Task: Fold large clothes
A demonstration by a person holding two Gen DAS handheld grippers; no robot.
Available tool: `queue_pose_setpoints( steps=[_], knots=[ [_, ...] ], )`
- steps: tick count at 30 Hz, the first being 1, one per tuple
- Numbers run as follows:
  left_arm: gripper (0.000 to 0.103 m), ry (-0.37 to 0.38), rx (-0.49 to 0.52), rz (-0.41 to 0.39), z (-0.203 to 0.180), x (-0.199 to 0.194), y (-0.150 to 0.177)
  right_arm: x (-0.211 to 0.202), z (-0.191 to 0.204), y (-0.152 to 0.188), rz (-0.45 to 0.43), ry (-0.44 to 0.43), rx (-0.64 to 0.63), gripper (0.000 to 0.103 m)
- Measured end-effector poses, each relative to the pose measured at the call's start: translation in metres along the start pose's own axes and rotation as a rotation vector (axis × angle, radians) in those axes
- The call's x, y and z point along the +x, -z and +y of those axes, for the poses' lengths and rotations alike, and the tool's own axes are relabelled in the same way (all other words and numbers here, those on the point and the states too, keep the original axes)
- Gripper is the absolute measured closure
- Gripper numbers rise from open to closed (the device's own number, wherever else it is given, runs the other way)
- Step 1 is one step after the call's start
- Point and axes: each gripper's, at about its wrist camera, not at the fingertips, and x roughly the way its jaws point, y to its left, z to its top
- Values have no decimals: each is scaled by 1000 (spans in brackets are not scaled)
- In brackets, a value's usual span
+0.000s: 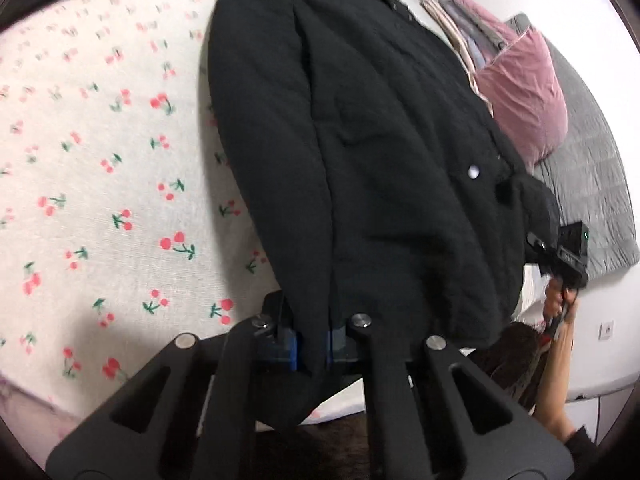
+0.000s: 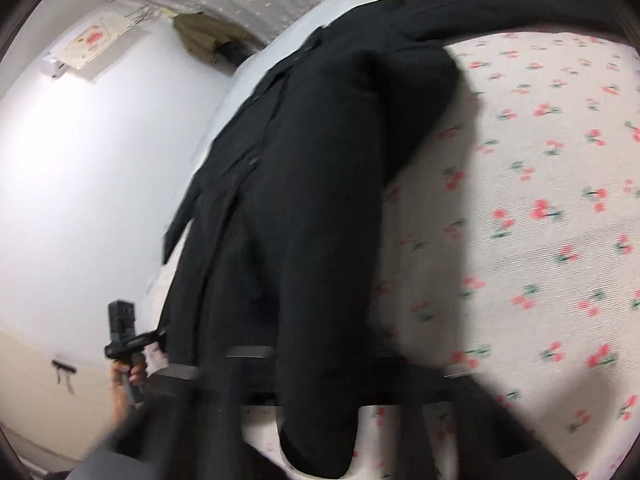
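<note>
The bed (image 1: 80,140), under a cherry-print sheet, fills most of both views. Across it lies the black coat (image 1: 360,140), a long padded garment running from the near edge toward the far side, with a sleeve doubled over its body in the right wrist view. Its near hem hangs just past the near edge of the bed.

The left gripper (image 1: 312,344) has its jaws closed on the near hem of the coat; dark cloth runs between the blue pads and droops below them. The right gripper (image 1: 560,256), seen from the left wrist camera, sits at the coat's right edge with cloth bunched against it. Its own view is blurred and the coat hides its jaws, so I cannot tell whether they are closed.

My reading is that a lengthwise fold is in hand: both grippers at the near hem, ready to carry it toward the far end. That move would call for lifting both corners together and level, so the padding does not slide askew.

There is open sheet to the left of the coat. To the right a pink pillow (image 1: 524,92), a stack of folded laundry (image 1: 460,28) and a grey blanket (image 1: 592,168) crowd in, so room is tighter there.
</note>
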Motion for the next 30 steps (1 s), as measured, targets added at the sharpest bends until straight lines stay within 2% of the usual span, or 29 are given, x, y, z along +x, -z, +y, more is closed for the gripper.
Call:
queue_pose_setpoints(
  steps=[2, 4, 7, 9, 10, 11, 13, 15, 17, 18, 19, 20, 21, 22, 23, 24, 25, 27, 30],
  knots=[
    [94, 52, 3, -74, -13, -28, -2, -15, 21, 1, -31, -6, -42, 94],
    [94, 147, -15, -168, -20, -71, -8, -43, 48, 6, -86, -40, -88, 94],
    [95, 200, -44, -227, -19, -112, -13, -91, 71, 9, -171, -36, -78, 94],
    [95, 139, -43, -191, -12, -111, -11, -108, 66, 13, -194, -3, -37, 94],
    [95, 49, -36, -136, -7, -100, -6, -107, 57, 17, -179, 45, -15, 94],
    [94, -11, -34, -94, -4, -89, -4, -100, 45, 20, -144, 107, 6, 94],
    [94, -145, -25, 38, 11, -50, 10, -76, 18, 31, -40, 234, 57, 94],
    [95, -202, -30, 123, 24, -22, 20, -46, -12, 46, 67, 337, 90, 94],
    [90, -212, -5, 122, 25, -22, 21, -29, -27, 53, 114, 396, 91, 89],
    [88, -240, 12, 110, 20, -30, 20, -27, -30, 55, 119, 410, 91, 87],
    [85, -294, 44, 81, 13, -39, 19, -30, -27, 54, 116, 429, 78, 77],
    [77, -342, 78, 47, 7, -47, 19, -35, -21, 52, 111, 492, 56, 65],
    [71, -402, 127, -5, 0, -58, 18, -43, -13, 51, 87, 581, 21, 60],
    [54, -464, 175, -68, -11, -69, 17, -56, 2, 51, 42, 656, -17, 53],
    [38, -492, 199, -110, -18, -74, 14, -68, 12, 53, -1, 704, -45, 43],
    [34, -515, 227, -174, -29, -79, 11, -79, 24, 48, -84, 764, -71, 38],
    [30, -520, 257, -243, -43, -80, 3, -83, 33, 41, -151, 793, -82, 31],
    [27, -477, 285, -310, -62, -71, -17, -76, 56, 17, -285, 796, -117, 22],
    [25, -354, 284, -345, -99, -30, -54, -25, 89, -28, -353, 691, -201, 20]
  ],
)
